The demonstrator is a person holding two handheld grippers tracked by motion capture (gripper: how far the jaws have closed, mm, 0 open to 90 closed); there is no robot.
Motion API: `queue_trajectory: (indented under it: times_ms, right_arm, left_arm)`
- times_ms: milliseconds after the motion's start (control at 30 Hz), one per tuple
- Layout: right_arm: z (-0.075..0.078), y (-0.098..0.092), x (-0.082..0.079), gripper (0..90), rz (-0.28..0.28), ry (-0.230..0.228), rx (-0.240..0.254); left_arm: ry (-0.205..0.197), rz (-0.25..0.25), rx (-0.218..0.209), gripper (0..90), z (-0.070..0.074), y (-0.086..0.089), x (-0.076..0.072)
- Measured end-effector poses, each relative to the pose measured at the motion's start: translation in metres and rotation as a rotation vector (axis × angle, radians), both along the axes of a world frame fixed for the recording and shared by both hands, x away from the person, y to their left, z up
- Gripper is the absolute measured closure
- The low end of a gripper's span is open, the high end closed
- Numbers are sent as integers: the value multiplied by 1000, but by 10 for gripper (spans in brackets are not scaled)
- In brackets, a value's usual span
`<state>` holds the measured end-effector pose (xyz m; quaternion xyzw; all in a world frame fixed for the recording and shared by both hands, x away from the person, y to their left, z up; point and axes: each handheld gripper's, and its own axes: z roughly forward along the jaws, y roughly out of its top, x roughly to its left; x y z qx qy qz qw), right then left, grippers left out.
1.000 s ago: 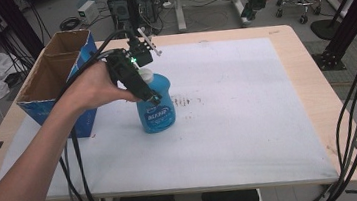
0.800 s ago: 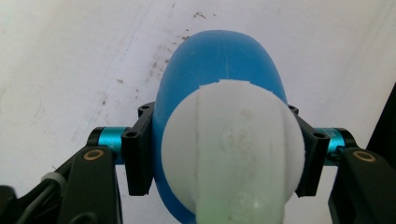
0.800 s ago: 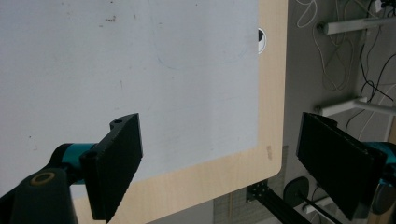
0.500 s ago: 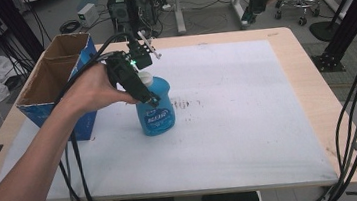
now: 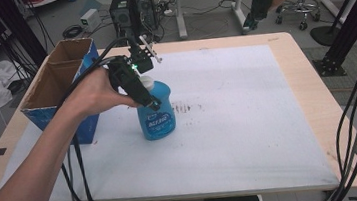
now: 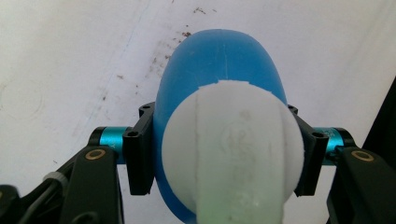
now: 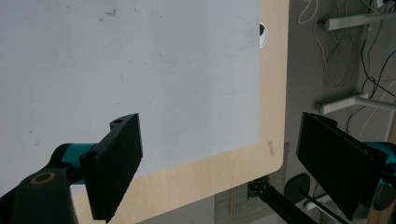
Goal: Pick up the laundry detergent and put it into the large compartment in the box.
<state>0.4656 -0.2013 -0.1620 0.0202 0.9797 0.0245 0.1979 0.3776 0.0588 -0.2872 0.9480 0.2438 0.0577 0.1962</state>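
Left of centre in the high view, the blue soap bottle [image 5: 157, 114] stands upright on the bench [image 5: 249, 123], just beside the cardboard box [image 5: 59, 88]; the left gripper [image 5: 152, 103] has just been closing, its fingers [image 6: 140, 154] clamped on the bottle below its white cap [image 6: 233, 154]; the right gripper [image 7: 219, 172], fingers wide apart and empty, hangs over the bench's edge.

Black two-jaw claw [image 6: 219, 161] with teal barrels, brass-coloured pivot screws, green light, trailing black cables.

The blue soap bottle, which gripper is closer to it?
Left. The left gripper is clamped around the blue soap bottle, just under its white cap. The right gripper hangs open above the table's far right corner.
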Motion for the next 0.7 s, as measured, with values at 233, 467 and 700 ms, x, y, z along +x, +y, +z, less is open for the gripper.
queue_trajectory:
  times_ms: [233, 467, 700]
  right_arm:
    - [0, 0, 0, 138, 1, 0, 4]
    - [2, 0, -1, 138, 5, -2, 10]
    - [4, -2, -3, 138, 8, -6, 19]
  left_arm:
    - [-1, -17, 3, 384, 13, 1, 0]
    - [-9, -42, 29, 385, 40, 0, 1]
    - [-26, -39, 45, 385, 73, 4, 2]
